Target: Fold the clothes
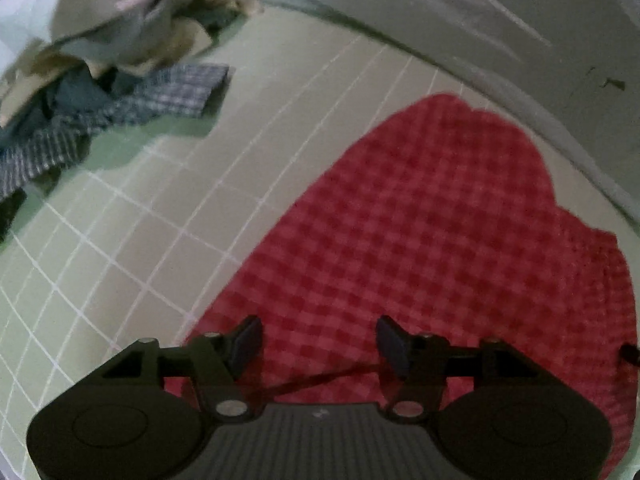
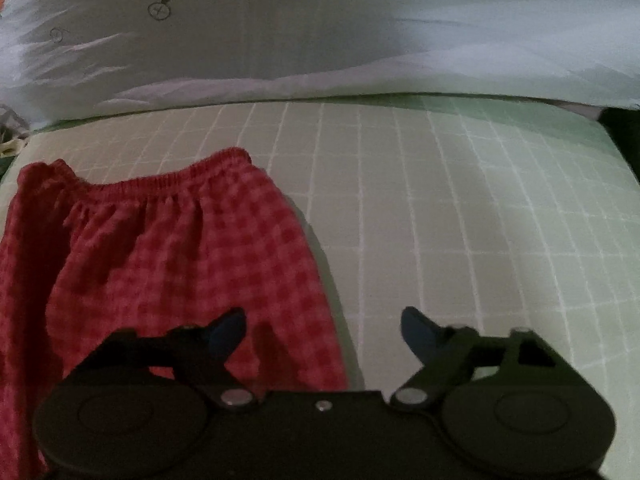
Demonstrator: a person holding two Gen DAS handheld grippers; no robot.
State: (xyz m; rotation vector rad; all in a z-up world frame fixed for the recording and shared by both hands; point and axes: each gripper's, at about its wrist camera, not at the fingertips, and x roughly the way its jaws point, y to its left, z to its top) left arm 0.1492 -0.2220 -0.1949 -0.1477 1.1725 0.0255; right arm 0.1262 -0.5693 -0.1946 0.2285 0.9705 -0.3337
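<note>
Left gripper [image 1: 318, 340] and right gripper [image 2: 323, 332] wide open, holding nothing, above red checked pants [image 2: 176, 248] lying flat on green grid mat [image 2: 460, 220]. Risk: pinching one layer only, dragging fabric crooked. Farther: clothes pile [image 1: 100, 80], pillow [image 2: 320, 40].

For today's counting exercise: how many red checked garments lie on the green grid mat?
1. The red checked shorts lie spread flat on the green grid mat, waistband toward the pillow. The clothes pile beyond the mat may hide more.

Red checked shorts [image 2: 160, 260] cut off at left & bottom edges; clothes pile [image 1: 100, 80] blurred
</note>
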